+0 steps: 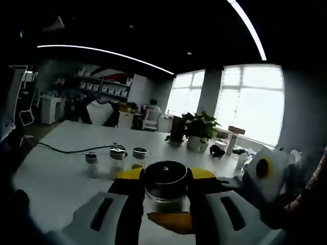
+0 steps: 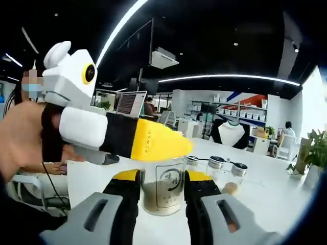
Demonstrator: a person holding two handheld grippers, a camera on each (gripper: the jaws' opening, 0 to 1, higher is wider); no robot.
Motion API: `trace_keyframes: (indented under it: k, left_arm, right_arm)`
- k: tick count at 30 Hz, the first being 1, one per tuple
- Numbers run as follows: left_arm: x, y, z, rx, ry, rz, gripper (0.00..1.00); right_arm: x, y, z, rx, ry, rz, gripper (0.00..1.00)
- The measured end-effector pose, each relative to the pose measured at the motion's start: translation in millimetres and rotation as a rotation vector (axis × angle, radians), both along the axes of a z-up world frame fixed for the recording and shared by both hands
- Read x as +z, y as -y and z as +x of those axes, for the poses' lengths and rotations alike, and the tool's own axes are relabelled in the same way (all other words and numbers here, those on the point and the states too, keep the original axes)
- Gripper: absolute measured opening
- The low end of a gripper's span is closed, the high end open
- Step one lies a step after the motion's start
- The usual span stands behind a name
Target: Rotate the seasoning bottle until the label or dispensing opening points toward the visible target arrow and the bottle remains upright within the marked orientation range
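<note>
The seasoning bottle (image 1: pixel 166 185) is a clear glass jar with a dark round lid. It stands upright between my left gripper's (image 1: pixel 166 176) black pads, which press on both sides of its lid. In the right gripper view the same bottle (image 2: pixel 163 191) shows brownish seasoning and a printed label facing the camera. My right gripper (image 2: pixel 162 178) is shut on its body. The left gripper (image 2: pixel 148 139), white with yellow fingers, reaches in from the left over the bottle's top. The right gripper's white body (image 1: pixel 265 171) is at the right of the left gripper view.
Three small shakers (image 1: pixel 117 155) stand in a row on the white table (image 1: pixel 61 173), also seen as shakers (image 2: pixel 217 163). A black cable (image 1: pixel 66 149) and a potted plant (image 1: pixel 199 130) lie beyond. A person (image 2: pixel 25 138) sits at the left, near a laptop (image 2: pixel 130 104).
</note>
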State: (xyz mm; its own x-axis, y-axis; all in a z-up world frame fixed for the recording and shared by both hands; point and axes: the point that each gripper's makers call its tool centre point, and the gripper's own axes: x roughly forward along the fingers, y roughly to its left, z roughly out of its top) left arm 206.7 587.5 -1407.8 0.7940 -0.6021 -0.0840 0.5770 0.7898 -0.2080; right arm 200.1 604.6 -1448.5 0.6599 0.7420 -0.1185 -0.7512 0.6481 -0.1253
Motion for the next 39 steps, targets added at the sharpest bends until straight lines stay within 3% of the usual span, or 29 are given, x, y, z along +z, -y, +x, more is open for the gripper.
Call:
trace_keyframes:
  k: [2, 5, 7, 9, 12, 16, 20, 25, 30, 37, 39]
  left_arm:
    - [2.0, 3, -4.5, -0.066, 0.017, 0.011, 0.34]
    - [4.4, 8, -15.1, -0.199, 0.006, -0.036, 0.34]
    - [7.2, 9, -20.6, -0.259, 0.004, -0.066, 0.34]
    - [9.5, 13, -31.8, -0.361, 0.019, -0.056, 0.34]
    - [11.7, 19, -44.1, -0.460, 0.034, -0.049, 0.34]
    - [13.4, 32, -63.8, -0.594, 0.048, -0.042, 0.34]
    - [14.9, 32, -67.0, -0.622, 0.049, -0.064, 0.34]
    - [14.6, 29, -63.3, -0.604, 0.044, -0.081, 0.34]
    - [12.6, 22, -49.3, -0.515, 0.038, -0.098, 0.34]
    - [-2.2, 9, -18.5, -0.272, -0.026, -0.069, 0.34]
    - [-8.6, 5, -11.5, -0.202, -0.048, -0.034, 0.34]
  right_arm:
    - [3.0, -1, -7, 0.079, -0.020, 0.033, 0.31]
    - [10.0, -1, -19, 0.234, -0.054, 0.095, 0.31]
    - [16.7, 0, -26, 0.326, -0.112, 0.183, 0.31]
    - [19.4, 5, -40, 0.480, -0.214, 0.253, 0.31]
    - [20.3, 9, -46, 0.576, -0.219, 0.251, 0.35]
    - [21.1, 7, -72, 0.739, -0.238, 0.238, 0.37]
    - [24.6, 6, -85, 0.796, -0.228, 0.242, 0.33]
    - [22.9, 2, -82, 0.733, -0.221, 0.245, 0.32]
    - [16.0, -4, -63, 0.557, -0.224, 0.221, 0.32]
    - [-0.9, -8, -29, 0.297, -0.195, 0.106, 0.31]
    - [-7.5, -8, -18, 0.224, -0.203, 0.080, 0.31]
